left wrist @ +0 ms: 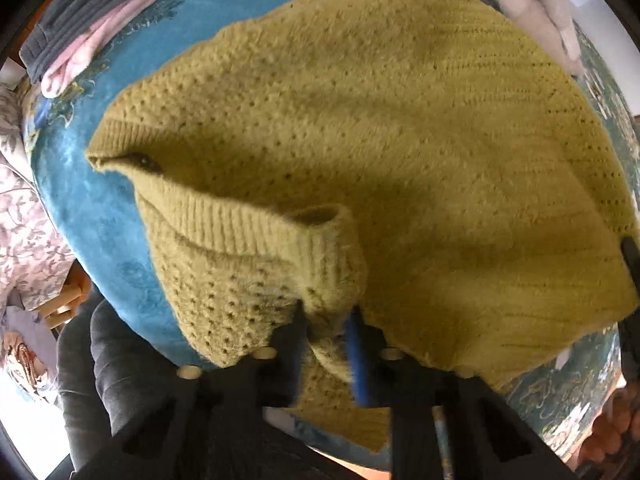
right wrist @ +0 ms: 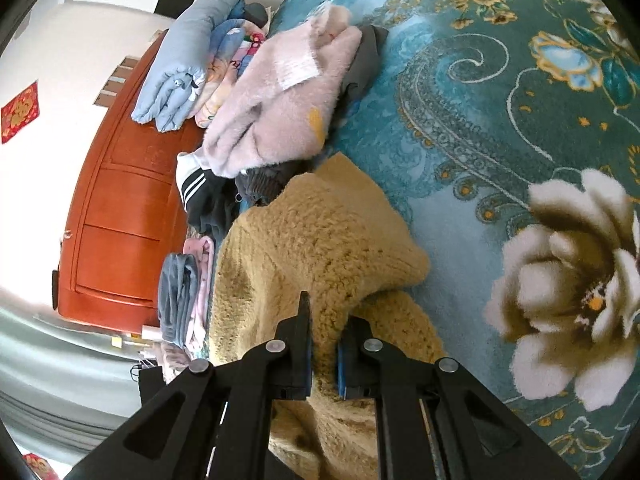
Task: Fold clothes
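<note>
Both hand-held grippers — left (left wrist: 326, 320) and right (right wrist: 324, 320) — are clamped on edges of the mustard sweater (left wrist: 360, 140) spread over the teal bedspread (right wrist: 480, 120), so the fold goes best with both lifting level, keeping the knit taut.

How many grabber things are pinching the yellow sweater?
2. The left gripper pinches the yellow sweater by its ribbed edge; the right gripper pinches another part.
</note>
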A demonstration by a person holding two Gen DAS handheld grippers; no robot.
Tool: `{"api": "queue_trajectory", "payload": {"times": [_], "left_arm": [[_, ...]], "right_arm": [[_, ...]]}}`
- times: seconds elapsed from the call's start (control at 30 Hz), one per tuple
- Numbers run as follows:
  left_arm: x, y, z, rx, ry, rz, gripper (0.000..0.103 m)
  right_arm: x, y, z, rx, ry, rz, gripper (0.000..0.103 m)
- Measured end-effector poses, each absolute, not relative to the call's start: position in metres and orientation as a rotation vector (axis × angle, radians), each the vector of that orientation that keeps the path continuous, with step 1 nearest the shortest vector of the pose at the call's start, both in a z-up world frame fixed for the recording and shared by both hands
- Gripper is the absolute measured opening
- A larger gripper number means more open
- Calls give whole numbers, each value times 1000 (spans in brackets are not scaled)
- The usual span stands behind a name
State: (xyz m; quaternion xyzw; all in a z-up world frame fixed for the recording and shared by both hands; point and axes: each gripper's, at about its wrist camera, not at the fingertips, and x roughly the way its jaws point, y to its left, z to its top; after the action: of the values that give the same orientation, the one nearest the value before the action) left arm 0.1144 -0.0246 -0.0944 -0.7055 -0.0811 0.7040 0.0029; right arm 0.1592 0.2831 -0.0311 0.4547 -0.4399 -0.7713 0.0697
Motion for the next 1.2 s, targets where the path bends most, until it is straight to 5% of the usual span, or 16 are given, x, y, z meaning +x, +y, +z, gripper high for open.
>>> {"api": "queue_trajectory", "payload": {"times": [0.13, 0.3, 0.57, 0.7, 0.8, 0.93, 1.1, 1.2], "left_arm": [[121, -44, -73, -2052, -446, 2227, 11], [129, -19, 2, -1535, -437, 2251, 11], [149, -29, 80, -1078, -492, 2144, 10], [132, -70, 51, -1185, -517, 2221, 10], [120, -99, 10, -1370, -691, 2186, 10], [128, -111, -27, -1550, -643, 2217, 10], [138, -125, -52, -1663, -717, 2206, 10], [146, -135, -59, -1683, -772, 2193, 10]], "right_arm": [[158, 292, -31, 1329, -1398, -2321, 8], [172, 333, -13, 1147, -1558, -2345, 7], [261, 423, 86, 824, -1531, -2645, 7], [322, 434, 107, 932, -1406, -2759, 7], [342, 425, 62, 1183, -1448, -2656, 8], [350, 393, -23, 1502, -1587, -2413, 8], [339, 373, -46, 1660, -1545, -2317, 11], [332, 379, -28, 1707, -1439, -2367, 27]]}}
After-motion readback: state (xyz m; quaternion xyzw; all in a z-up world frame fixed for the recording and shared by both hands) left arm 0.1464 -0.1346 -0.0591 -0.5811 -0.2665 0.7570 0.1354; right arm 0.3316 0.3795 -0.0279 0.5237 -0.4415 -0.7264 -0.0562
